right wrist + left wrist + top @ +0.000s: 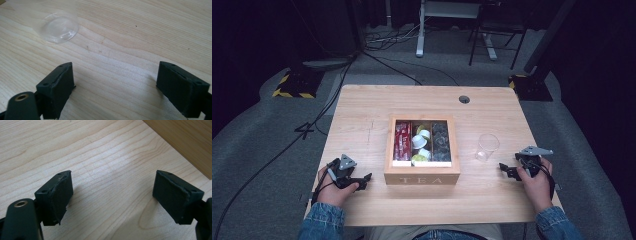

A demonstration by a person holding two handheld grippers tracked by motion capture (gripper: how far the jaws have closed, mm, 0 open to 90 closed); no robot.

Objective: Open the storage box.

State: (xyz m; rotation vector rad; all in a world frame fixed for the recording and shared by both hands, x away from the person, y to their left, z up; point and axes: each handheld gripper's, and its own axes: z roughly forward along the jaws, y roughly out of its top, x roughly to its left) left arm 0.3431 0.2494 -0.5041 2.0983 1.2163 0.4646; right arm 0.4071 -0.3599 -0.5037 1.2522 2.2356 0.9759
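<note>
An open wooden box (422, 177) marked TEA stands mid-table. Its left compartment holds red packets (402, 141), the middle one yellow and white capsules (421, 142), the right one dark capsules (441, 142). A clear plastic cup (487, 146) stands upright to the right of the box. My left gripper (364, 181) rests low on the table just left of the box, open and empty. My right gripper (507, 170) sits right of the cup, also open and empty. In the left gripper view the left gripper (113, 192) frames bare wood, with the box wall (185, 140) at upper right. In the right gripper view the cup (58, 25) stands beyond the right gripper (115, 85).
The light wooden table (362, 105) has a round cable hole (464, 99) at its back right. Beyond it lie grey carpet, cables (387, 42) and stand feet (294, 82). Bare tabletop surrounds the box on all sides.
</note>
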